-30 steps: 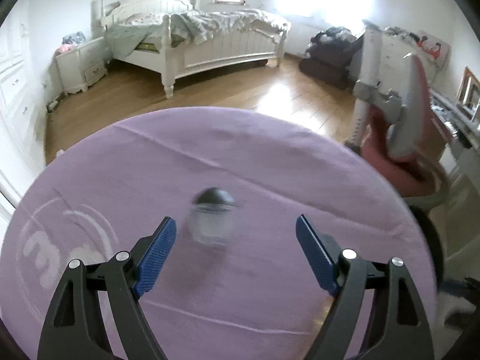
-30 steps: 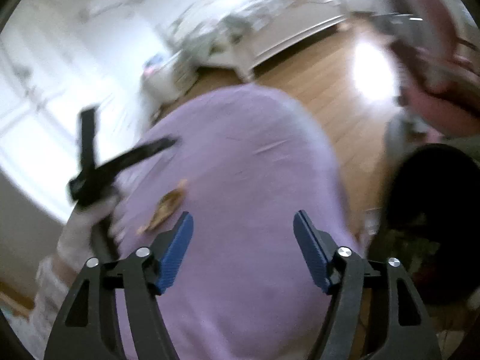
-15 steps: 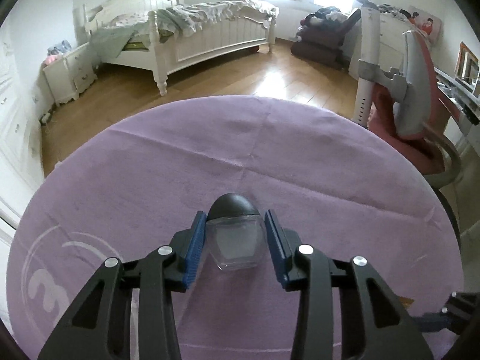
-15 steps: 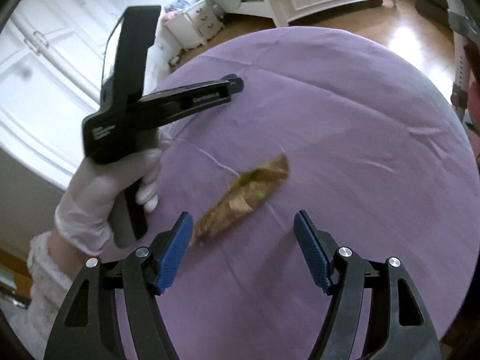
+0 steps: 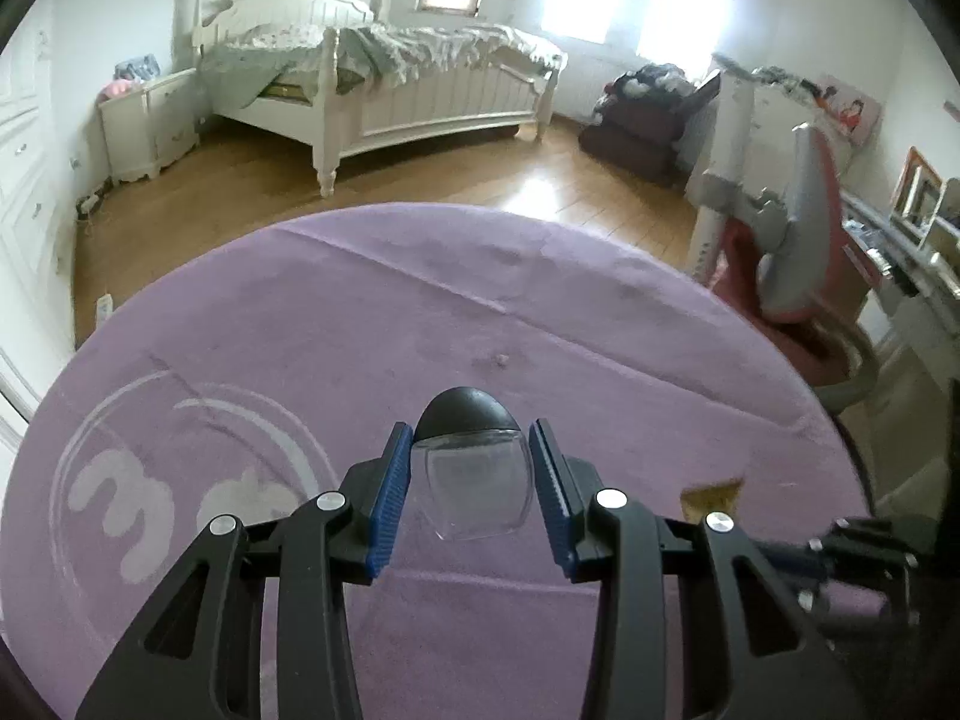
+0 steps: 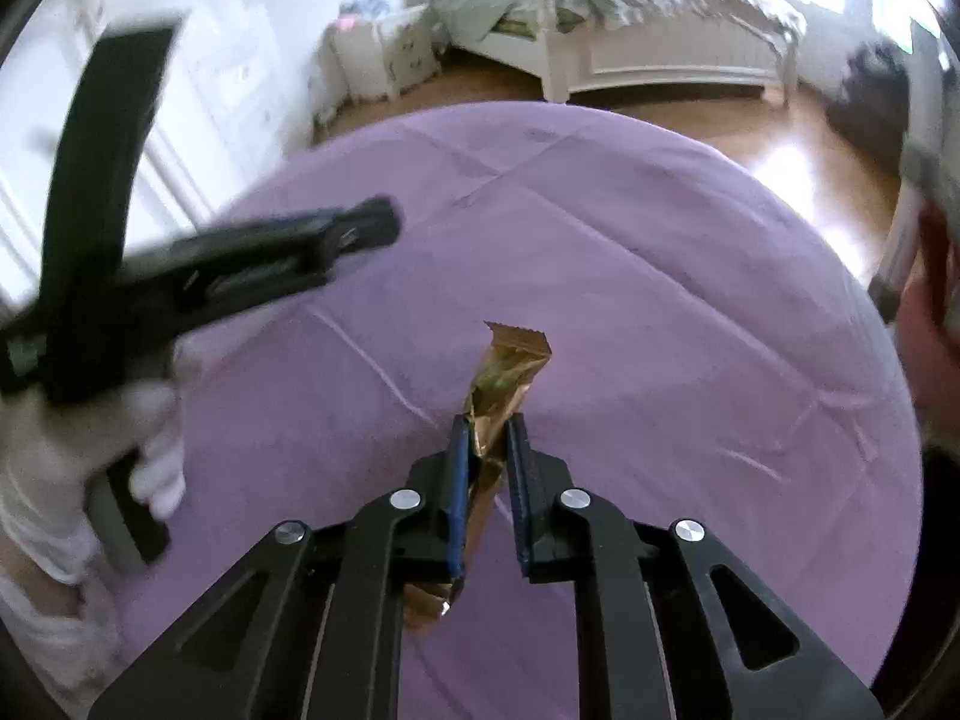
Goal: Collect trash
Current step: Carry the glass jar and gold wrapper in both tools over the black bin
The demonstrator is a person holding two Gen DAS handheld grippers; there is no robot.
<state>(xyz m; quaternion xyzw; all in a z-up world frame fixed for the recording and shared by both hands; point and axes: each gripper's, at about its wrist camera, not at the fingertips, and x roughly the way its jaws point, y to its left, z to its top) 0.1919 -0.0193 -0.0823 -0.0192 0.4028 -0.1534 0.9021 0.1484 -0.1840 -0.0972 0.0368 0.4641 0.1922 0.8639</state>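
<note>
I hold the left gripper [image 5: 471, 483] clamped on a clear plastic cup [image 5: 477, 483] with a dark lid, above the purple tablecloth [image 5: 420, 312], ready to carry off. The right gripper [image 6: 487, 456] is closing on a gold wrapper [image 6: 501, 396] lying mid-cloth. A second ago both sets of jaws stood wide and empty.

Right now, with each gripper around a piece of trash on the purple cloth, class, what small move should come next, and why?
Probably lift both straight up off the purple cloth. The left gripper clamps the clear cup with the dark lid, and the right gripper is closing, its pads already on the gold wrapper. No bin shows here, so raise first.
</note>
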